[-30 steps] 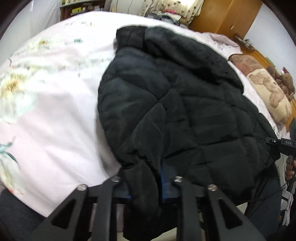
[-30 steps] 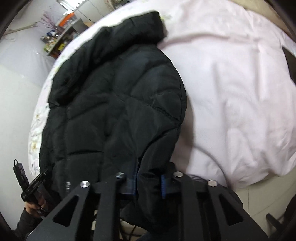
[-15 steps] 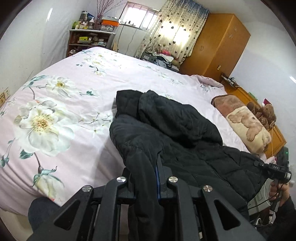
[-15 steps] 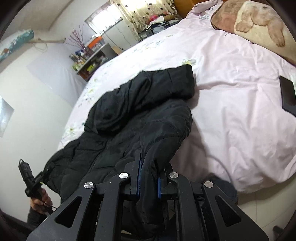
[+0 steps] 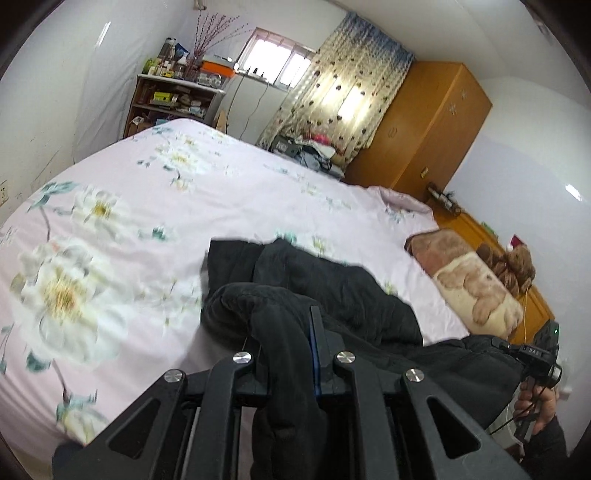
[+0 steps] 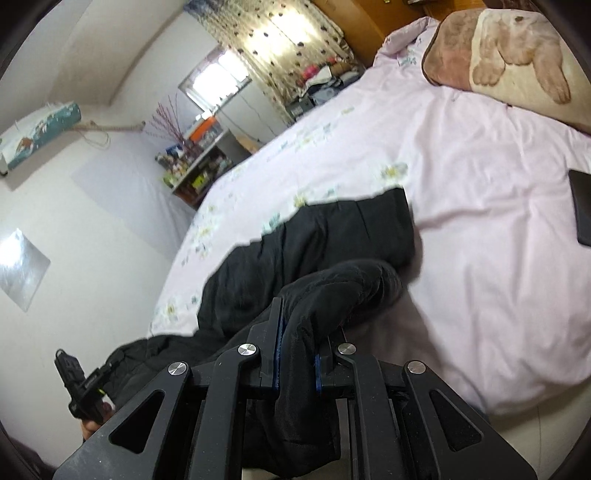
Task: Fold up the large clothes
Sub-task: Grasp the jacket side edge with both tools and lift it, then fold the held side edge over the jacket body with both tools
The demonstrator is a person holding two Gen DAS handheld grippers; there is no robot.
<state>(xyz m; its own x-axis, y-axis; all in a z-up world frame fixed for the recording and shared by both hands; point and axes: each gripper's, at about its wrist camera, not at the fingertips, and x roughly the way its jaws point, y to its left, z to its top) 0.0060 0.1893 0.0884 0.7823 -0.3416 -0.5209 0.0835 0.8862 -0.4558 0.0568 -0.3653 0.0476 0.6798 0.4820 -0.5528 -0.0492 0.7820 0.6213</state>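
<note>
**A:** Surface?

**B:** One bed [image 5: 258, 192], covered in a pale pink sheet [image 6: 480, 221] printed with white and yellow flowers and teal leaves. The large blooms sit toward the left of the left wrist view. A brown and cream pillow [image 5: 469, 284] bearing an animal picture lies at the head end, with a brown teddy bear [image 5: 517, 262] just beside it. A flat dark object [image 6: 581, 210] rests on the sheet at the right edge of the right wrist view; what it is cannot be told.

**A:** Task item?

**B:** One black quilted jacket [image 5: 332, 288], lying on the near part of the bed, its far end flat on the sheet and its near edge lifted off it.

**A:** Tongs?

**B:** Left gripper [image 5: 291, 354]: clamped on a bunched fold of the jacket's near edge, fabric filling the gap between the fingers. Right gripper [image 6: 299, 354]: likewise pinching a raised fold of jacket, with cloth hanging down below the fingers.

**A:** Room?

**B:** White walls. A window [image 5: 277, 62] on the far wall, a spotted curtain [image 5: 351, 92] to its right. An orange-brown wooden wardrobe [image 5: 424, 129] beside the curtain. A wooden shelf unit [image 5: 170, 99] crowded with bottles and boxes, dried branches [image 5: 214, 29] standing on top. A heap of mixed clothes [image 5: 310, 147] lies beyond the bed's far side. A wall-mounted air unit under a patterned teal cover [image 6: 40, 129] shows in the right wrist view.
</note>
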